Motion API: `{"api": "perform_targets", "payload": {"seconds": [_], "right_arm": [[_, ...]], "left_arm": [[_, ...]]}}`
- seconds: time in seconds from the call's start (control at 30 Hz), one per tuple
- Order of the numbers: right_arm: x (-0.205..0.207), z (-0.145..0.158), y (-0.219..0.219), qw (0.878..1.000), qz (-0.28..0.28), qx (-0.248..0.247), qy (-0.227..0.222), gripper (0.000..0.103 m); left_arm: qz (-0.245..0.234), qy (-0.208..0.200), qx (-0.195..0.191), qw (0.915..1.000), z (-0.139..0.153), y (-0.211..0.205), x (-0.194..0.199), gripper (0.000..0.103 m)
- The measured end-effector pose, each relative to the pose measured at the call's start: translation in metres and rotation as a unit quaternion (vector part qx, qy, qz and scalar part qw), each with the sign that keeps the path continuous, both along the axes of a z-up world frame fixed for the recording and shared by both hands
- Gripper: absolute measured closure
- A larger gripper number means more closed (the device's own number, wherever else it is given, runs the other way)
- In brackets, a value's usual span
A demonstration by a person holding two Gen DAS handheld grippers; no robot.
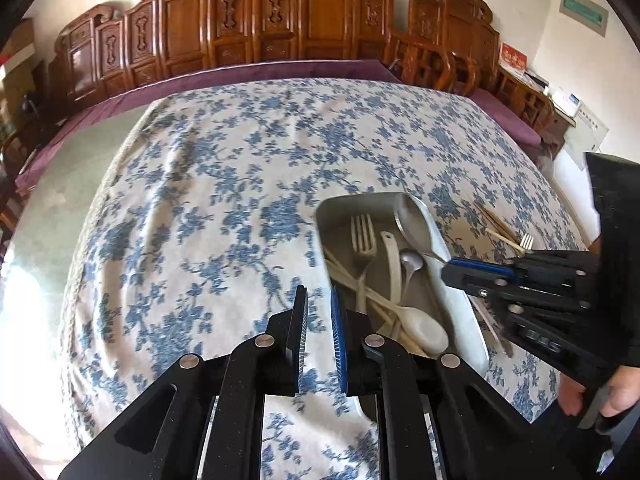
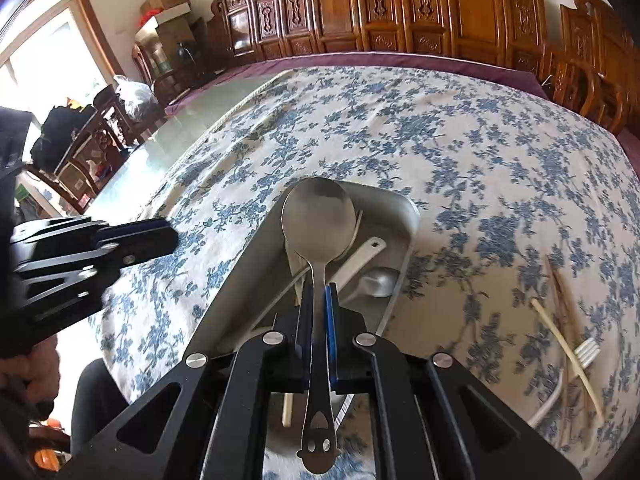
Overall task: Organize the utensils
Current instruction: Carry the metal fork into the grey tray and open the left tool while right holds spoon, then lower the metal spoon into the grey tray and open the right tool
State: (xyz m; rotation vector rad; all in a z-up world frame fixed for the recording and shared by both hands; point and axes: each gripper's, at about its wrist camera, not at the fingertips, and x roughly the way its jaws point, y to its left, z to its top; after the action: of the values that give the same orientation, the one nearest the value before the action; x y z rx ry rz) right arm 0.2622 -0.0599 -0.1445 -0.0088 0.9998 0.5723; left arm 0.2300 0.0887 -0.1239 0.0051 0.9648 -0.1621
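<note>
A white tray (image 1: pixel 460 300) (image 2: pixel 240 264) lies on the blue-flowered cloth. It holds a pale fork (image 1: pixel 363 236), a white spoon (image 1: pixel 424 332), a small metal spoon (image 1: pixel 412 260) and chopsticks. My right gripper (image 2: pixel 320 288) (image 1: pixel 450 270) is shut on the handle of a large metal spoon (image 2: pixel 318 220) (image 1: pixel 412 220), whose bowl hangs over the tray's far end. My left gripper (image 1: pixel 319 292) (image 2: pixel 172 236) hovers over the tray's left rim. It is all but shut, with only a thin slit and nothing between its pads.
Loose chopsticks (image 2: pixel 560 320) (image 1: pixel 500 232) and a white fork (image 2: pixel 586 354) lie on the cloth right of the tray. Carved wooden chairs (image 1: pixel 280 20) line the table's far side. A person's hand (image 1: pixel 616 396) grips the right tool.
</note>
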Motion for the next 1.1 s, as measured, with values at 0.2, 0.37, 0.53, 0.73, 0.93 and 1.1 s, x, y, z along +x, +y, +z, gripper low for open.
{"api": "perform_targets", "payload": {"seconds": [0.2, 0.37, 0.53, 0.73, 0.93, 1.1], "right_arm": [[0.015, -0.011, 0.026, 1.000, 0.001, -0.008, 0.012, 0.096], [0.027, -0.028, 0.033, 0.999, -0.010, -0.012, 0.037, 0.096], [0.031, -0.041, 0.036, 0.998, -0.011, -0.015, 0.056, 0.096], [0.031, -0.048, 0.036, 0.998, -0.004, -0.015, 0.060, 0.095], [0.026, -0.039, 0.028, 0.999, 0.002, 0.003, 0.050, 0.092], [0.018, -0.016, 0.013, 0.999, 0.012, 0.025, 0.032, 0.092]], "left_arm": [[0.011, -0.004, -0.002, 0.9999, 0.005, 0.013, -0.005, 0.092], [0.016, -0.007, -0.003, 0.9999, 0.009, 0.018, -0.009, 0.092], [0.017, -0.010, -0.003, 0.9998, 0.013, 0.017, -0.012, 0.092], [0.016, -0.012, 0.001, 0.9998, 0.016, 0.012, -0.014, 0.092], [0.018, -0.011, 0.005, 0.9998, 0.018, 0.006, -0.015, 0.092], [0.020, -0.010, 0.004, 0.9997, 0.018, -0.002, -0.015, 0.092]]}}
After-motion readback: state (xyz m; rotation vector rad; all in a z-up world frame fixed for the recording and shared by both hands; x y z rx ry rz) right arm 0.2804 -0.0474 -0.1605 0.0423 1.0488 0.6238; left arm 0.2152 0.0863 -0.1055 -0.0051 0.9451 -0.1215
